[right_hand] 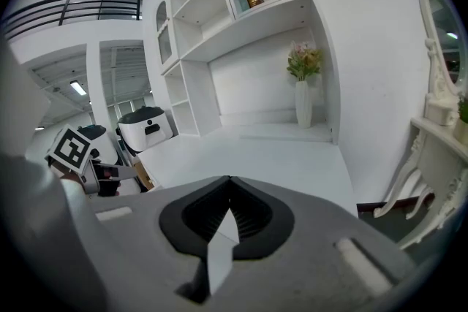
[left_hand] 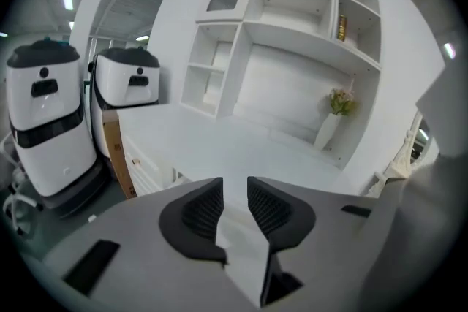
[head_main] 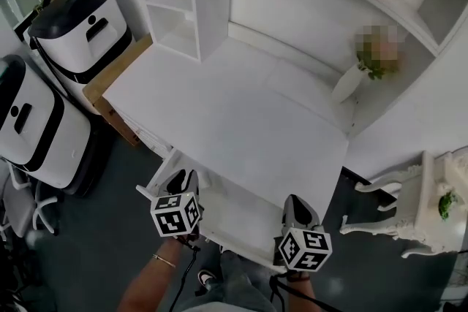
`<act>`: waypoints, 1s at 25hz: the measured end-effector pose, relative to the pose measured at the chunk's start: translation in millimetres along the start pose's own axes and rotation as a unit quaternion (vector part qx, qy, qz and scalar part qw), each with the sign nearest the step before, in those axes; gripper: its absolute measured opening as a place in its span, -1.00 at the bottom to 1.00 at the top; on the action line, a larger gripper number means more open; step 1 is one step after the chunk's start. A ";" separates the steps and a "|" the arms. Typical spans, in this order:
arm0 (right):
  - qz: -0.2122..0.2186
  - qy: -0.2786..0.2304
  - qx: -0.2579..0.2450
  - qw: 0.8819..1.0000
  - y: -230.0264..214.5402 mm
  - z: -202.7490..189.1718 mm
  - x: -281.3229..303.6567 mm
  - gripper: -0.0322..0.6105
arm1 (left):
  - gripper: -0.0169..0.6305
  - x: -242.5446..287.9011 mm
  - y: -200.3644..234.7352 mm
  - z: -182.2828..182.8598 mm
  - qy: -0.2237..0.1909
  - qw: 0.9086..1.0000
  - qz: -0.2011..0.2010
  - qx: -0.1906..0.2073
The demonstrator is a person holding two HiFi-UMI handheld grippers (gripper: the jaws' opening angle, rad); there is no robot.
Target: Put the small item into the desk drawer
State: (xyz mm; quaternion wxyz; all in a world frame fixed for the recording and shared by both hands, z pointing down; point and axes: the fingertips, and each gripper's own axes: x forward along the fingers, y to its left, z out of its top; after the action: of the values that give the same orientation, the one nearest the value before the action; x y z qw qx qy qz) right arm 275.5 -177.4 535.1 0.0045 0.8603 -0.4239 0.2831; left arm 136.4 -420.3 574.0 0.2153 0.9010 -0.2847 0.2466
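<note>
A white desk (head_main: 219,113) fills the middle of the head view, and its drawer (head_main: 238,219) stands pulled out below the front edge. I see no small item in any view. My left gripper (head_main: 183,175) hovers over the drawer's left end. Its jaws (left_hand: 235,186) stand apart with nothing between them. My right gripper (head_main: 292,201) is at the drawer's right end, and its jaws (right_hand: 229,183) are closed together with nothing visible between them. The left gripper's marker cube (right_hand: 71,150) shows at the left of the right gripper view.
A white vase with flowers (head_main: 349,84) stands at the desk's back right corner. Shelves (head_main: 175,4) rise behind the desk. Two white and black machines (head_main: 80,25) (head_main: 29,120) and a wooden cabinet (head_main: 110,88) stand to the left. An ornate white side table (head_main: 417,208) stands to the right.
</note>
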 end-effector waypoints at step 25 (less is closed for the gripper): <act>0.018 -0.075 -0.060 0.995 69.9 25.6 -108.2 -0.89 | -0.89 -178.7 -13.2 53.0 -0.171 0.981 -0.029 0.091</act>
State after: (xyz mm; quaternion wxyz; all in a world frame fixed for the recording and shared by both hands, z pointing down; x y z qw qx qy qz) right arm 184.8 -149.9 444.3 0.0190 0.8697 -0.4544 0.1917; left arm 33.6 -365.7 427.8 0.0874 0.9535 -0.2677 0.1072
